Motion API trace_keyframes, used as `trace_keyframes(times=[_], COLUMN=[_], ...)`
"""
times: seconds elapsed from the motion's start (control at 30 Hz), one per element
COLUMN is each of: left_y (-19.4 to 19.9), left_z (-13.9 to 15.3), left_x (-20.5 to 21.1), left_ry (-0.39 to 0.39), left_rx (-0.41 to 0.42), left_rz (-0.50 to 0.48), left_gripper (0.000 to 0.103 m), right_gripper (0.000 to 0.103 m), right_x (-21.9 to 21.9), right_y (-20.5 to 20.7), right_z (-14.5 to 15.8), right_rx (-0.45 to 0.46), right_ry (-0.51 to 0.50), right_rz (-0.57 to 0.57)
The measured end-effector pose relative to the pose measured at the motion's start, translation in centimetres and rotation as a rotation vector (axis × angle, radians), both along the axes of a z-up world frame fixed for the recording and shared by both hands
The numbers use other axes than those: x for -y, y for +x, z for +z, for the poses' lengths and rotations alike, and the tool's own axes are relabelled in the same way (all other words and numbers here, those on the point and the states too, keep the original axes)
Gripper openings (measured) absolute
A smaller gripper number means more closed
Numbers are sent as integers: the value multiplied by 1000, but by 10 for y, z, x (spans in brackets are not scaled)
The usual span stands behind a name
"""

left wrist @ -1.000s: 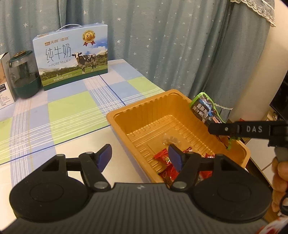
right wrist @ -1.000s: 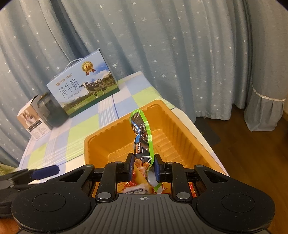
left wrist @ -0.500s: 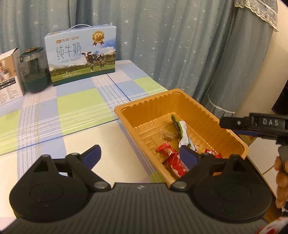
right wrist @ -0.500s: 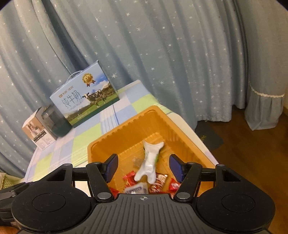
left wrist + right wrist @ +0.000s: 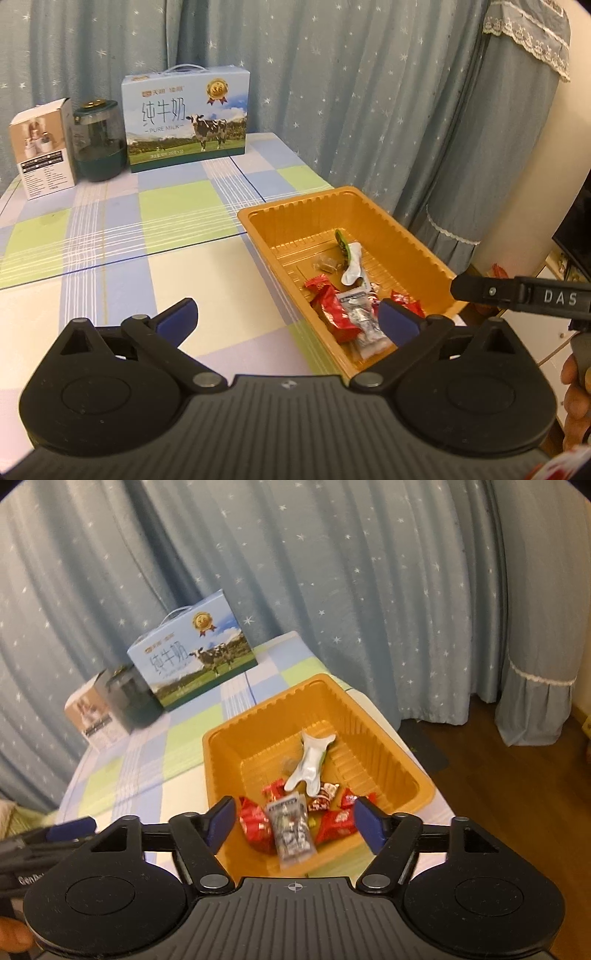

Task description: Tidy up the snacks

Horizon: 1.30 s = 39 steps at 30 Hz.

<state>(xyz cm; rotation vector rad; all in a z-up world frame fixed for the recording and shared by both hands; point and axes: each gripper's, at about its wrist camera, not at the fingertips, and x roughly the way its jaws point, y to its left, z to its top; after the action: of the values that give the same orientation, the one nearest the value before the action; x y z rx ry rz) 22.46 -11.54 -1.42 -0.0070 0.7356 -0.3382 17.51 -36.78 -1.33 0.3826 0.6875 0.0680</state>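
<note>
Snacks sit in the orange tray (image 5: 400, 236): red packets (image 5: 258, 821), a grey sachet (image 5: 291, 830), a silvery pouch (image 5: 310, 760) toward 12 o'clock. Left gripper (image 5: 286, 319) and right gripper (image 5: 293, 823) both empty, jaws opening. No loose snacks visible on the checked table (image 5: 110, 229); looks nearly finished.

Left wrist view: set behind its jaws, angled down across the tabletop (image 5: 110, 236), near the orange tray (image 5: 417, 240). Right wrist view: likewise, above the tray's near end. Shared: tray, milk carton (image 5: 186, 120), curtain (image 5: 332, 572).
</note>
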Motion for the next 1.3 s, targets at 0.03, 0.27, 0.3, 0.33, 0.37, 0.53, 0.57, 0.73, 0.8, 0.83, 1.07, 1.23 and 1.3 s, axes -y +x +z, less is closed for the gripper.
trace_keyframes(times=[0.03,0.27,0.3,0.33,0.37,0.53,0.57,0.73,0.8,0.83,1.07,1.23,1.3], left_y=[-5,-42,-47,-50,-54,-80,-85,-108,-117,-121,-153,-172,-179], left_z=[2,16,17,19,21,31,33,39,40,40,41,44,46], left_x=[-2,-12,-13,-16,-17,-24,-24,-29,-31,-32,-46,-54,-55], left_ry=[-8,-26,-27,-31,-32,-5,-5,-7,-8,-10,-30,-37,-32], left_rx=[3,22,17,12,9,36,40,48,45,43,33,37,39], left_rz=[-2,29,35,42,52,85,85,75,82,86,123,135,139], left_gripper=[103,103,103,103,103,103,103,103,103,103,103,103,103], right_gripper=[75,81,81,82,82,85,85,86,86,86,86,86,86], right_x=[-1,-11,-14,-18,-21,-33,-34,-37,-38,-39,-49,-56,-60], right_y=[-6,-39,-44,-49,-54,-82,-88,-116,-126,-130,-156,-173,-178], right_z=[3,16,17,18,19,22,22,29,32,34,41,46,47], right_rx=[4,17,14,10,7,22,24,44,52,55,53,54,59], right_ry=[-11,-60,-74,-93,-113,-165,-162,-153,-152,-153,-166,-176,-178], right_rz=[-4,-14,-14,-13,-13,-14,-15,-10,-7,-7,21,27,34])
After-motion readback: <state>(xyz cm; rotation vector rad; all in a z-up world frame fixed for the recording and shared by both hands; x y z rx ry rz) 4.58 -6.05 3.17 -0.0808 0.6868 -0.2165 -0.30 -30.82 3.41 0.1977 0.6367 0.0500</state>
